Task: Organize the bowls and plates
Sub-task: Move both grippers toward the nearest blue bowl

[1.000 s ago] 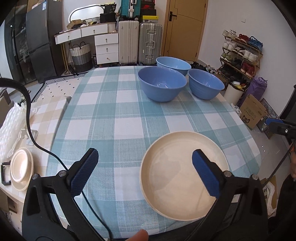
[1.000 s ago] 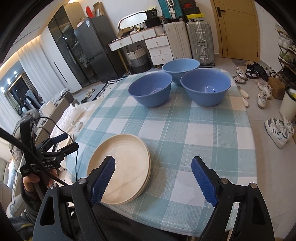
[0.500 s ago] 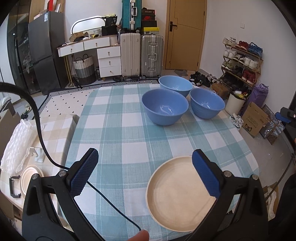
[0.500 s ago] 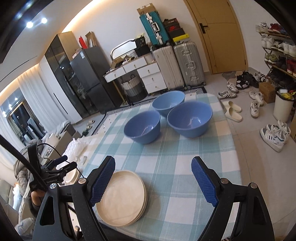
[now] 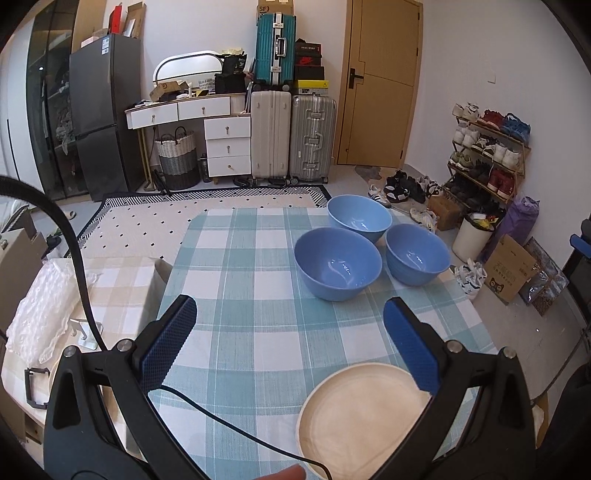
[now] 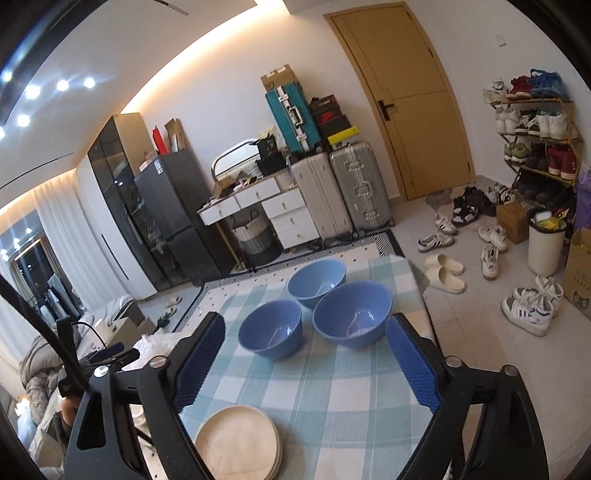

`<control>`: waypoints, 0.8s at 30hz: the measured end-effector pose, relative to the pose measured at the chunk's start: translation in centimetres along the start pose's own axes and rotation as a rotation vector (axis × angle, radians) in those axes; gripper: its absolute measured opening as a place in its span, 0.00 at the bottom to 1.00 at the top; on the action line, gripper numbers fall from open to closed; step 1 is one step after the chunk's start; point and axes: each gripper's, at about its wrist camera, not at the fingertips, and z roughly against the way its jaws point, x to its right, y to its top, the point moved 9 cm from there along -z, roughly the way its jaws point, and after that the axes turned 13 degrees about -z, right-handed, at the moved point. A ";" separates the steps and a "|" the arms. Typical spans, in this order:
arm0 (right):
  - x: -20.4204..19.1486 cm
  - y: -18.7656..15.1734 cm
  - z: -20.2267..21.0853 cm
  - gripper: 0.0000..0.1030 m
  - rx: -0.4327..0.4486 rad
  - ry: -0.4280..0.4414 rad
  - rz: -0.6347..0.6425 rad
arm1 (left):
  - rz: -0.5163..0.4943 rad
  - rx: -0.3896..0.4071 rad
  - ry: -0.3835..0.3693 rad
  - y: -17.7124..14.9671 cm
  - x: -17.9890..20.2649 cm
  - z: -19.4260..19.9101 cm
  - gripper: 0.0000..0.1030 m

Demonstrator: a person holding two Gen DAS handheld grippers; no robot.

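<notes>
Lettering "SF" is being shown on a cardboard box (image 5: 275,6) atop the teal suitcase (image 5: 275,46). Nothing is being held: left gripper (image 5: 288,343) is spread wide, right gripper (image 6: 306,363) is opening. Stacked plates (image 5: 360,417) and three blue bowls (image 5: 338,264) are being left on the checked table (image 5: 251,302).

Three blue bowls (image 5: 338,263) and cream plates (image 5: 364,419) sit on a teal-and-white checked tablecloth (image 5: 255,332).

Both grippers' fingers (image 5: 170,339) apart, empty
</notes>
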 end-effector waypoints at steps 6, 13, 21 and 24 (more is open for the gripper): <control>-0.2 -1.2 -3.3 0.90 -0.070 -0.017 0.027 | 0.013 -0.007 -0.014 0.3 0.1 -2.4 0.98; -0.9 -3.4 -9.1 0.95 -0.123 -0.021 0.045 | -0.004 -0.025 -0.014 0.4 1.2 -7.0 0.98; -1.2 -4.5 -15.8 0.96 -0.165 -0.061 0.077 | 0.020 -0.038 -0.020 1.0 1.0 -12.5 0.98; -1.6 -5.1 -18.5 0.97 -0.194 -0.068 0.104 | 0.026 -0.037 -0.020 1.4 0.8 -14.2 0.98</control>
